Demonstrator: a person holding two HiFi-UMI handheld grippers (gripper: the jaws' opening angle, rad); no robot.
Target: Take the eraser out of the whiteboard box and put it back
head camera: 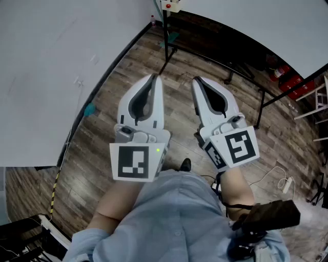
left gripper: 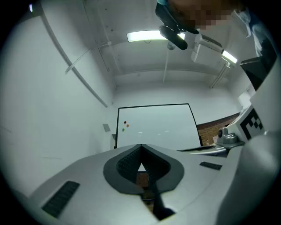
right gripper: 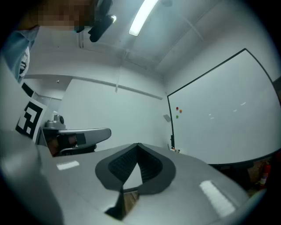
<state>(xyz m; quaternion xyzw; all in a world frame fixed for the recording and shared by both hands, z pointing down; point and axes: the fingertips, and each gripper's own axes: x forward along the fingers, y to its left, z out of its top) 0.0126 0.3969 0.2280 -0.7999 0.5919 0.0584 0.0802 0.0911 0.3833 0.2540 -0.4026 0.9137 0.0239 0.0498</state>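
Note:
I hold both grippers side by side in front of my body, above the wooden floor [head camera: 179, 66]. My left gripper [head camera: 154, 79] is shut, its tips meeting with nothing between them [left gripper: 140, 147]. My right gripper [head camera: 197, 82] is shut and empty too [right gripper: 138, 146]. The whiteboard [left gripper: 153, 125] stands some way ahead on a black stand, with small coloured magnets [left gripper: 125, 125] near its left edge. In the right gripper view the whiteboard [right gripper: 219, 114] fills the right side. A small white box with something red [head camera: 170, 5] sits at the board's corner. No eraser can be made out.
A white wall [head camera: 46, 66] runs along the left. Black stand legs [head camera: 166, 38] reach onto the floor ahead. Red fire extinguishers [head camera: 287, 77] and a white rack [head camera: 318, 100] stand at the right. A cable with a power strip [head camera: 284, 181] lies at the lower right.

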